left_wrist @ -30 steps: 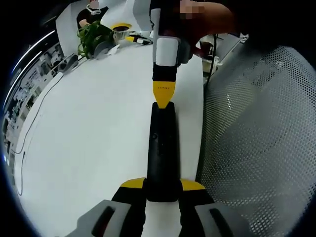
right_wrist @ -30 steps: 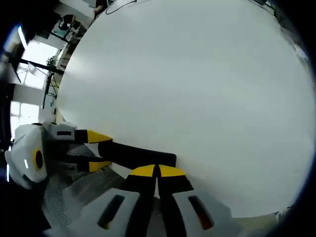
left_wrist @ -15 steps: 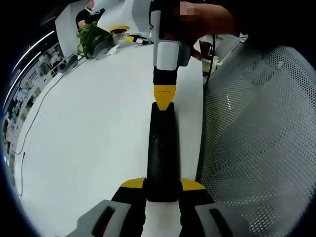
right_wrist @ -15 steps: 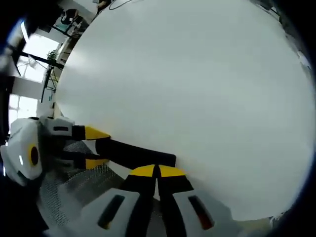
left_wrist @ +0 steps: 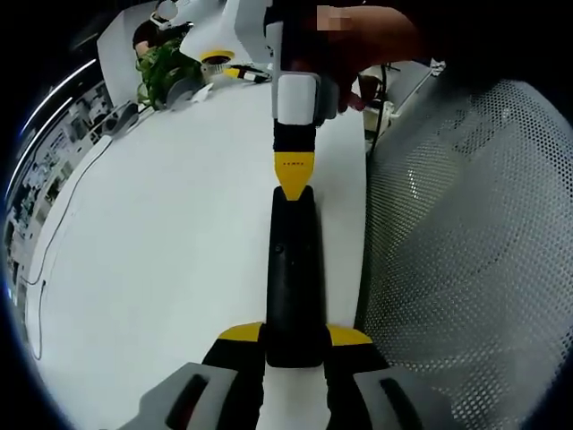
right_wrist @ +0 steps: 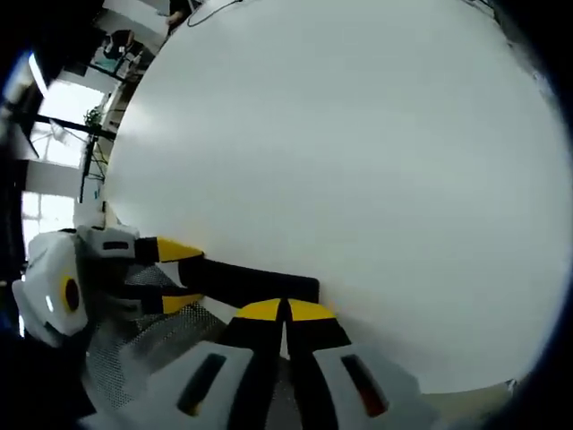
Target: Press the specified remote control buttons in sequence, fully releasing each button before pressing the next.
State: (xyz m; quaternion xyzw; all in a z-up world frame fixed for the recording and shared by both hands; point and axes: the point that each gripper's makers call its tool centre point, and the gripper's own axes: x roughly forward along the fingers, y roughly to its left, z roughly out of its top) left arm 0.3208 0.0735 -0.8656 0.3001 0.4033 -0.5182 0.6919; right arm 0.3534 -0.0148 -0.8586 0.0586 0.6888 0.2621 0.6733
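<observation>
Black remote control [left_wrist: 294, 278] lies on white table [left_wrist: 161, 233], near end clamped in left gripper [left_wrist: 295, 334]. Right gripper [right_wrist: 286, 310], jaws closed together, tip on remote's far end, seemingly touching.

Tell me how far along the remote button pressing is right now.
Done: the left gripper is clamped on the near end of the black remote, holding it over the white table. In hand: the right gripper, jaws shut, has its tip at the remote's far end. Left: which presses are finished cannot be told; the buttons are too dark to read.
</observation>
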